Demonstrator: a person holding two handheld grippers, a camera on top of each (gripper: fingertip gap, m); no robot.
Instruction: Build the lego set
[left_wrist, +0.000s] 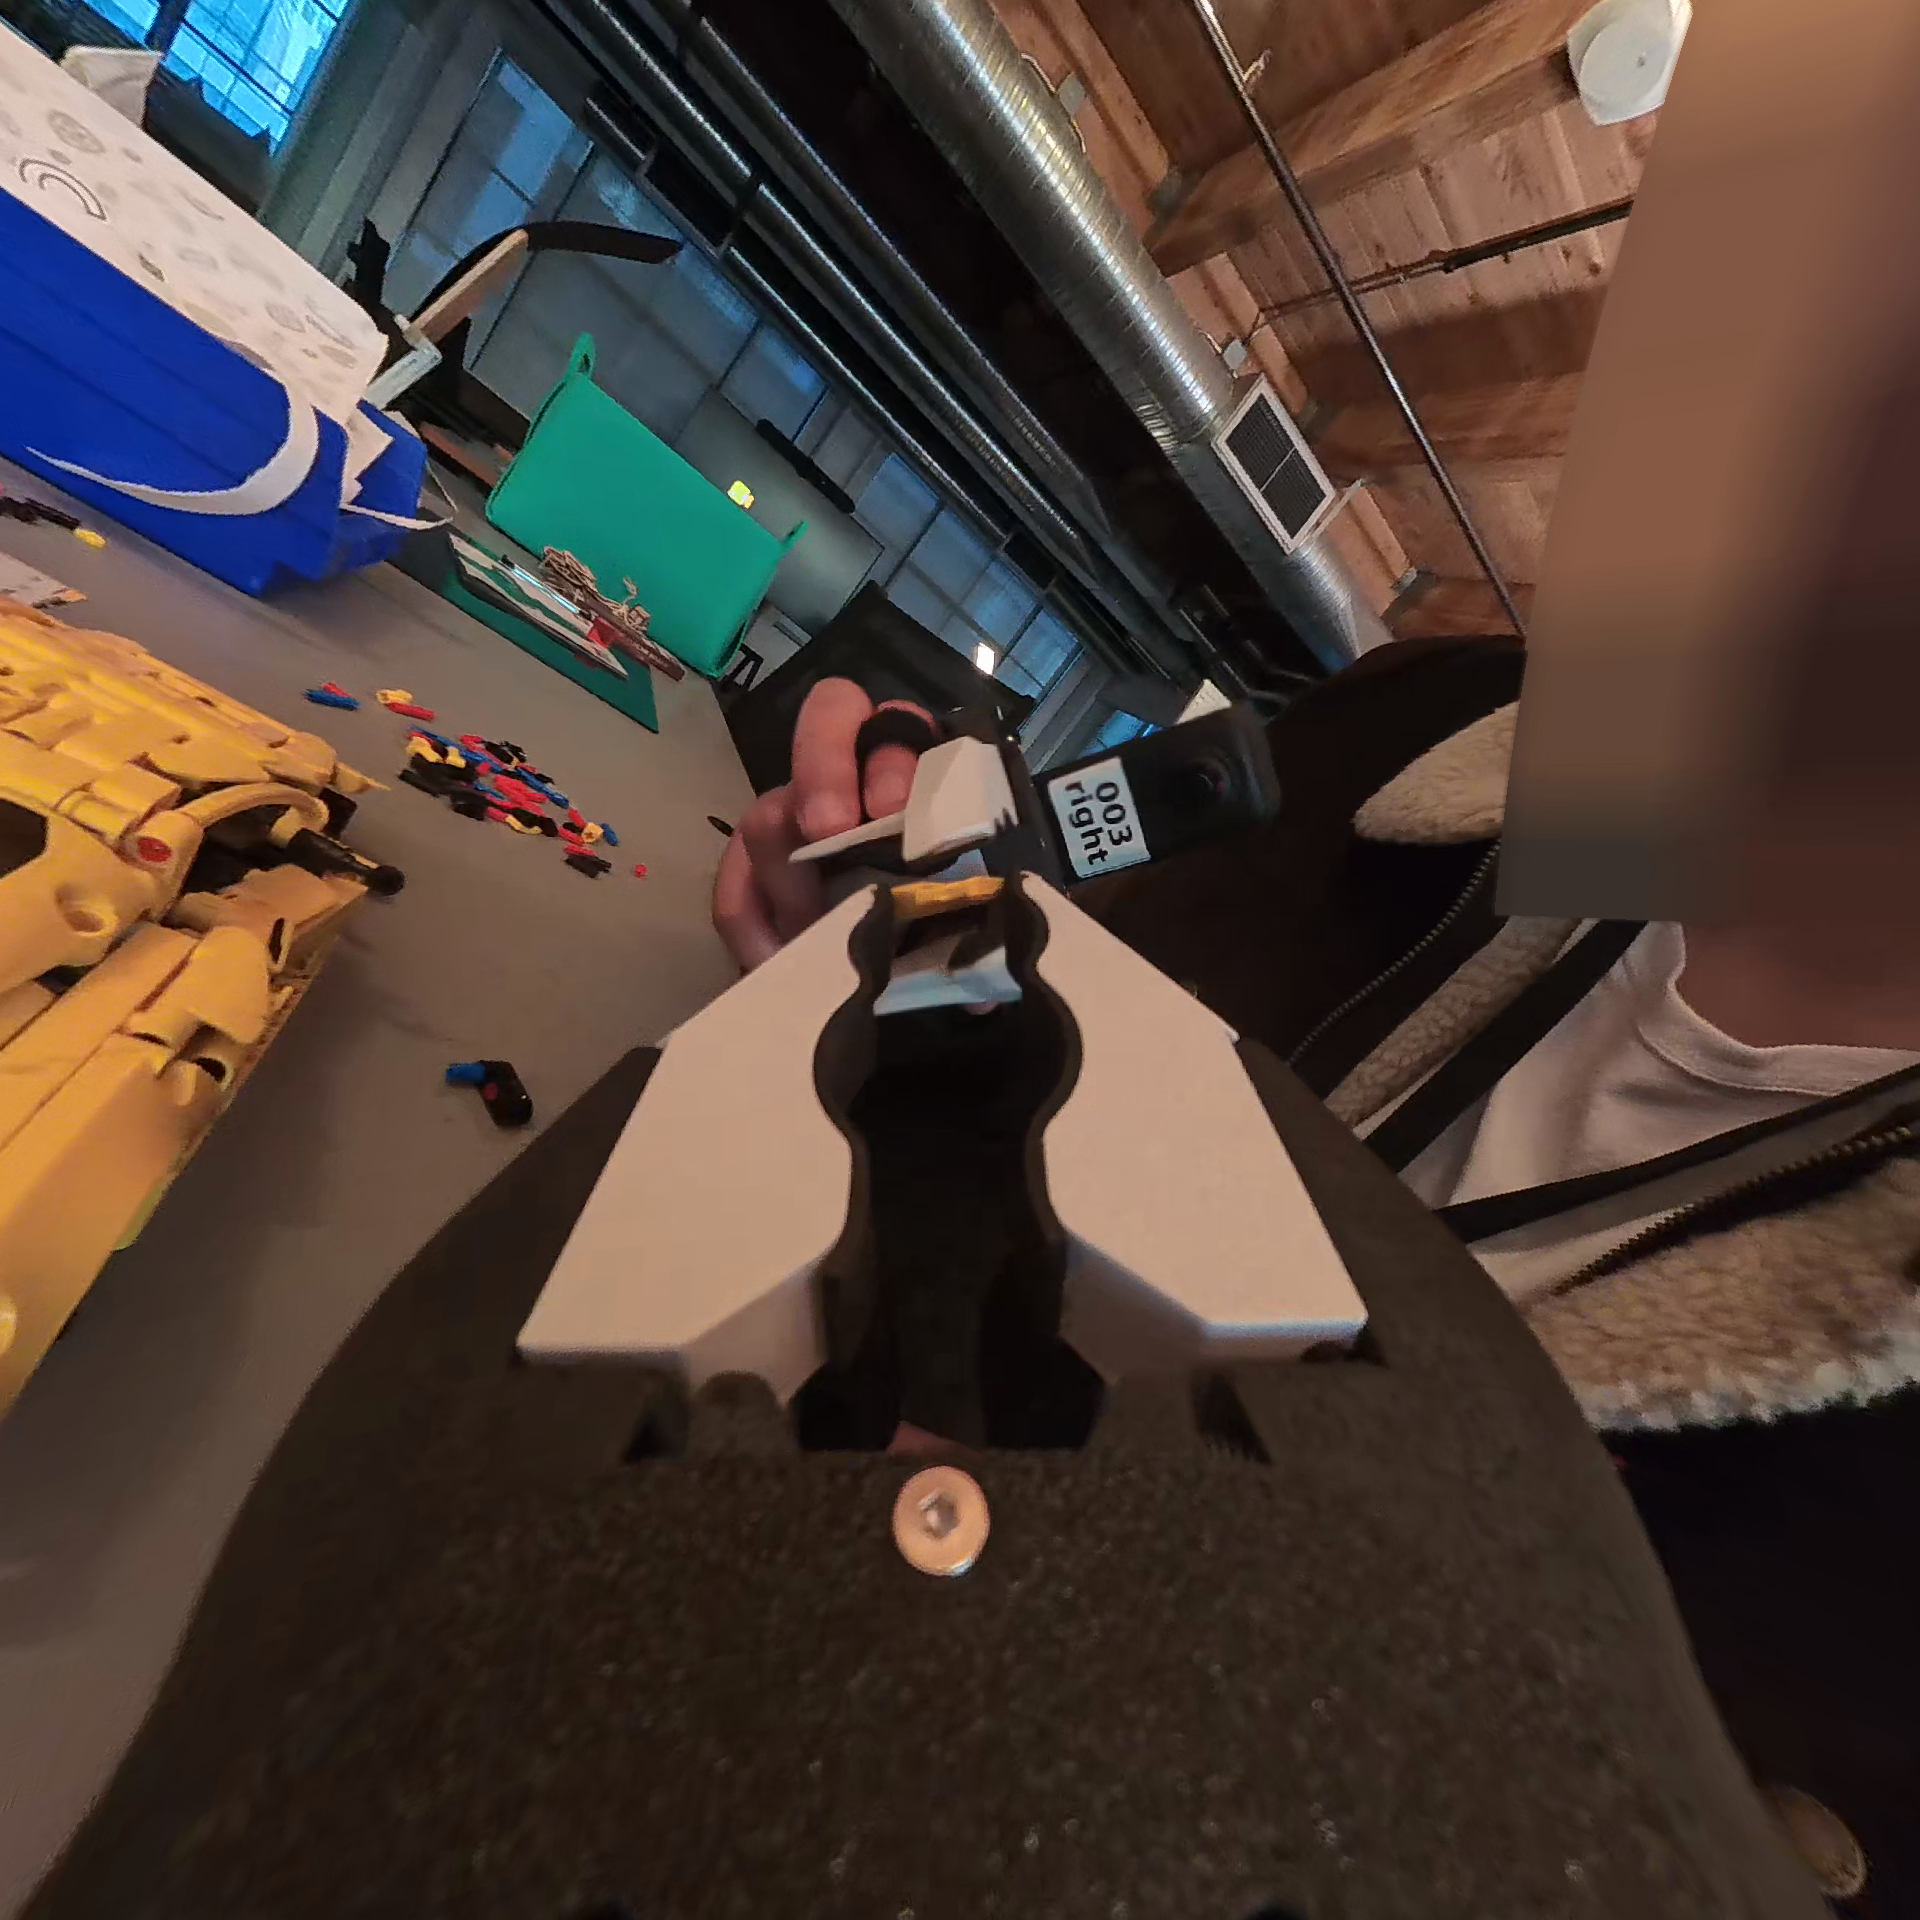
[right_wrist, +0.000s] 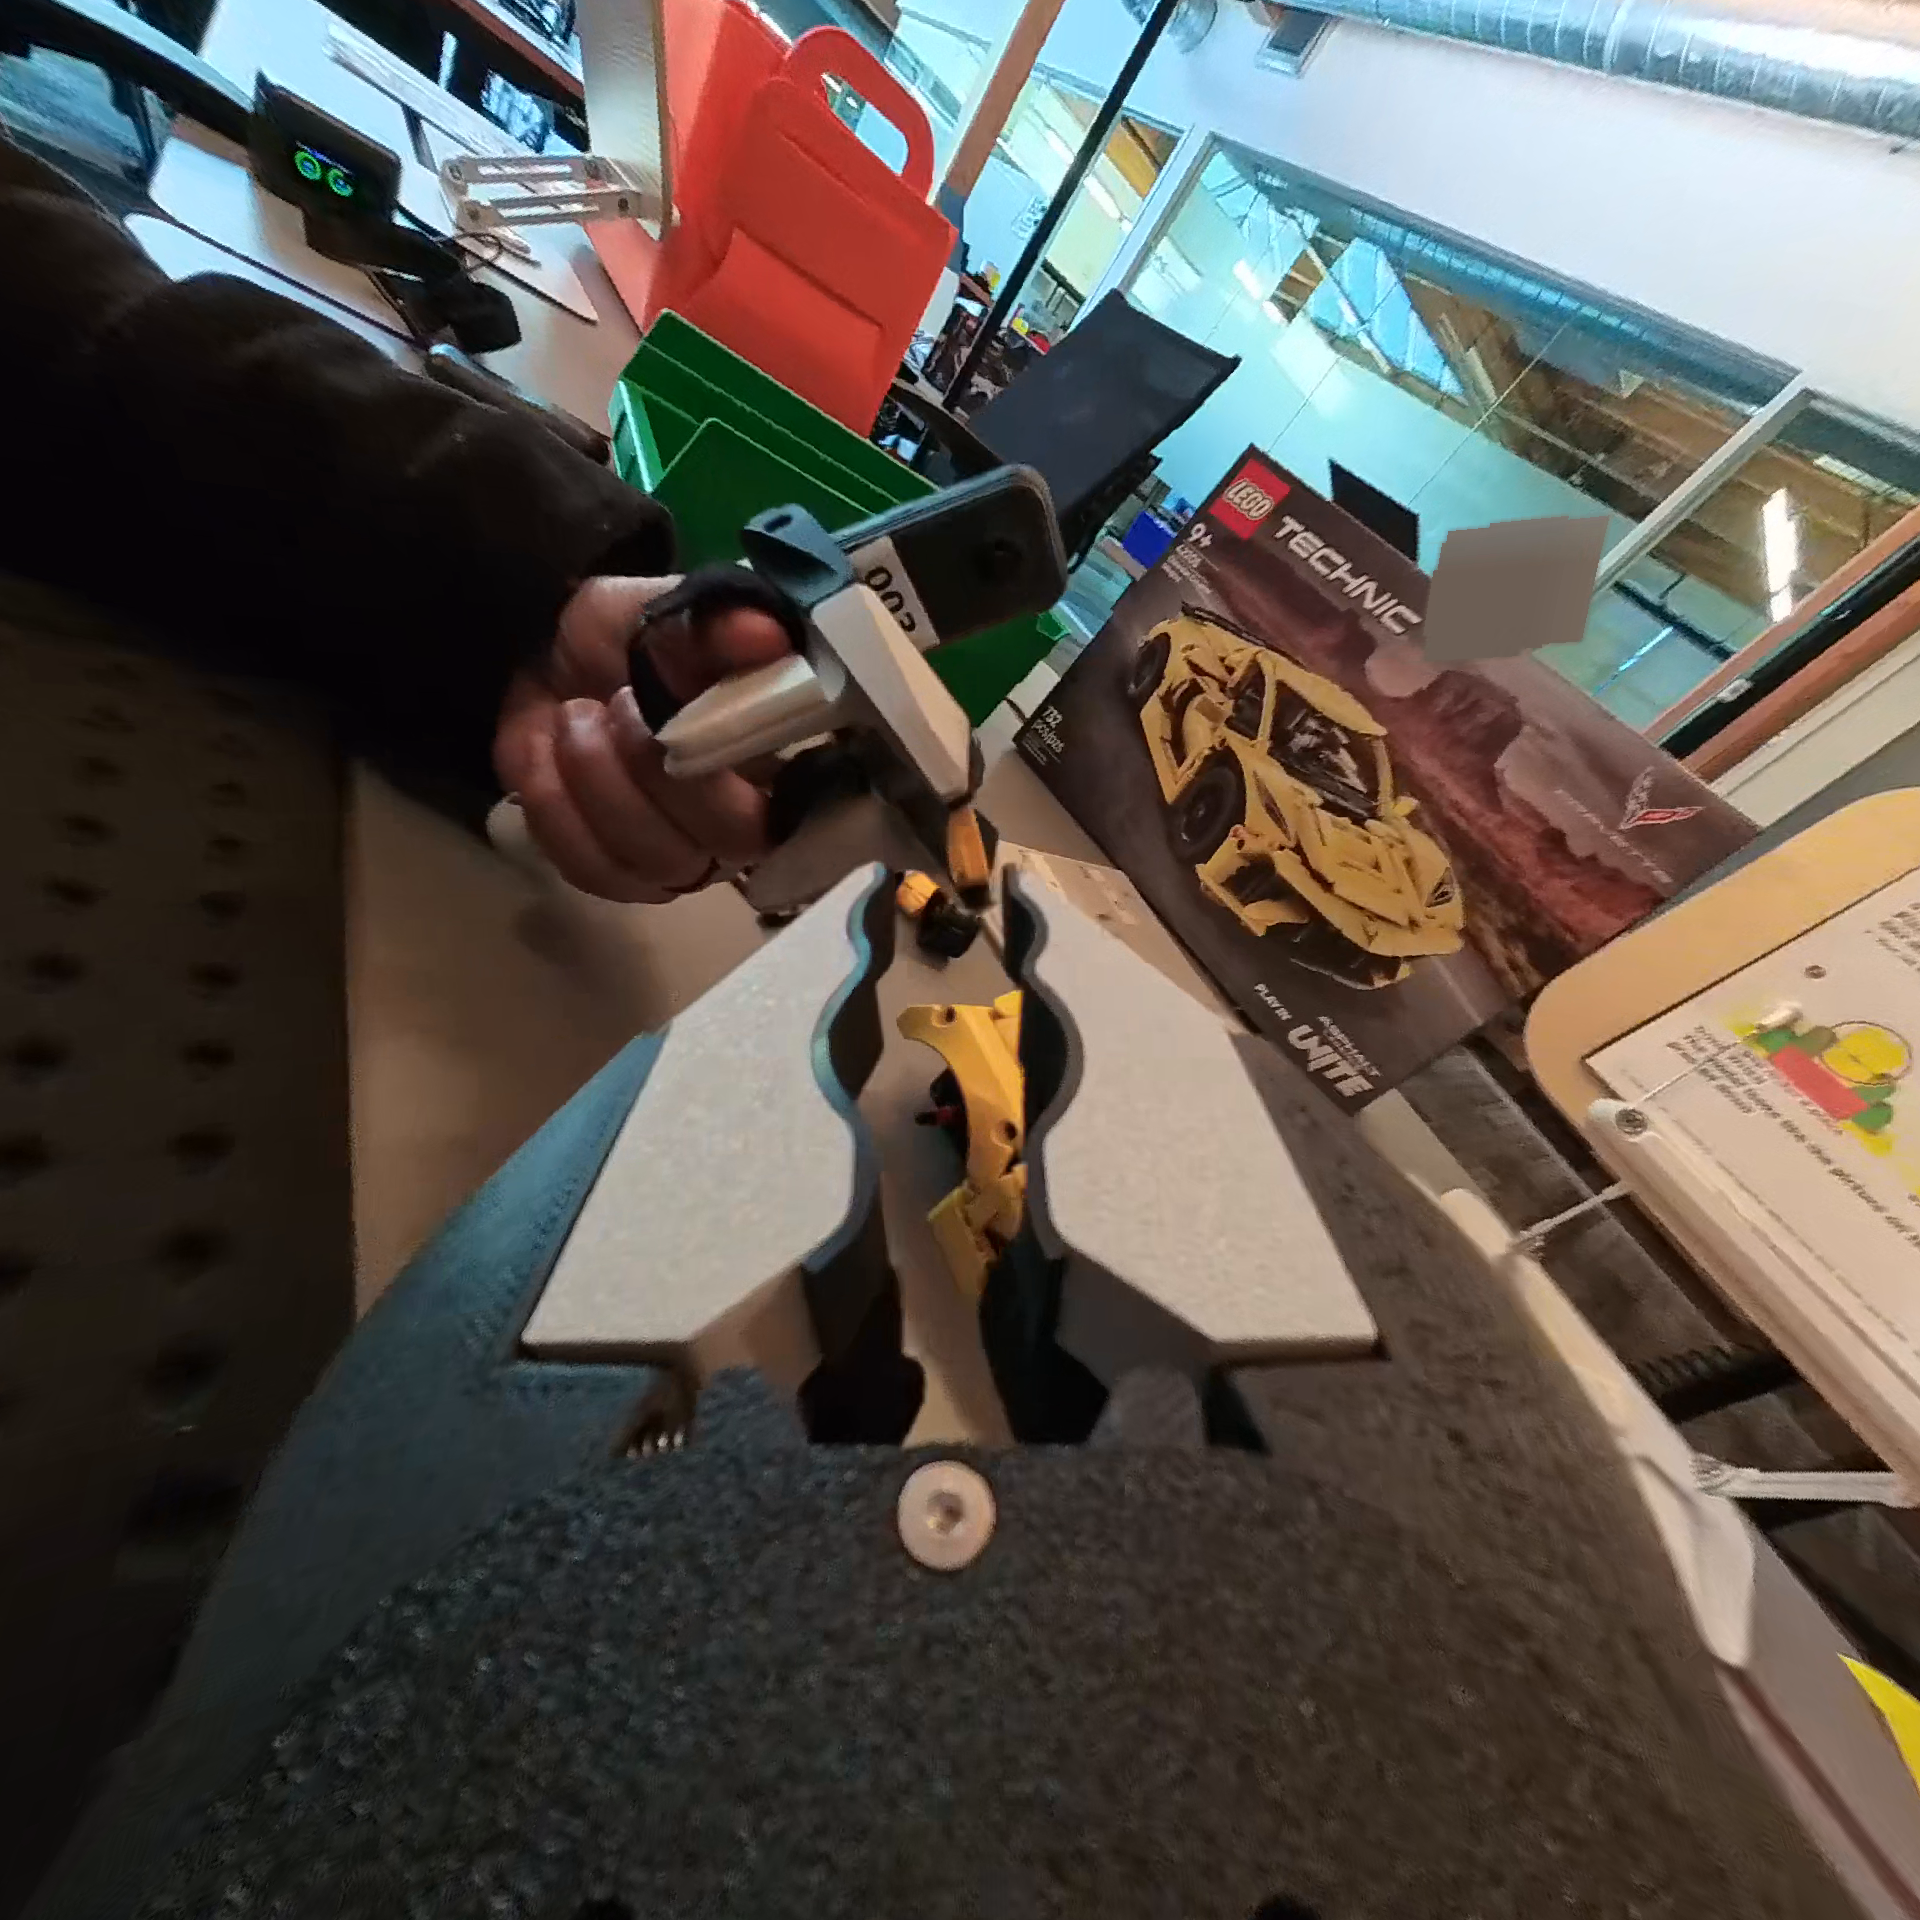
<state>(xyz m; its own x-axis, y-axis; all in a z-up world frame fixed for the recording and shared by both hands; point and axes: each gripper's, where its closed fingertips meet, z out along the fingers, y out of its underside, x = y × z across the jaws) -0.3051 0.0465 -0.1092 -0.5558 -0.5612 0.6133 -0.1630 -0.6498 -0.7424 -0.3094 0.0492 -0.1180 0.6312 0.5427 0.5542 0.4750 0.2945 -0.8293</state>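
Observation:
My left gripper (left_wrist: 948, 896) is shut on a small yellow piece (left_wrist: 940, 894) at its fingertips. In the right wrist view this gripper (right_wrist: 966, 821) points down with the yellow piece (right_wrist: 971, 847), which meets a small yellow-and-black part (right_wrist: 930, 914). My right gripper (right_wrist: 948, 896) faces it tip to tip, with its jaws nearly closed. A yellow fender assembly (right_wrist: 982, 1122) sits deep between its pads, against the right pad. The right gripper also shows in the left wrist view (left_wrist: 951, 821). The partly built yellow car (left_wrist: 156, 883) lies on the grey table (left_wrist: 499, 935) at left.
Loose red, blue and black pins (left_wrist: 499, 779) and a small black part (left_wrist: 497, 1086) lie by the car. A blue bin (left_wrist: 156, 416) and a green bag (left_wrist: 623, 520) stand behind. The set's box (right_wrist: 1351, 831), an instruction sheet (right_wrist: 1766, 1091), a green bin (right_wrist: 790, 447) and a person's torso are close. My left and right fingertips are right by each other.

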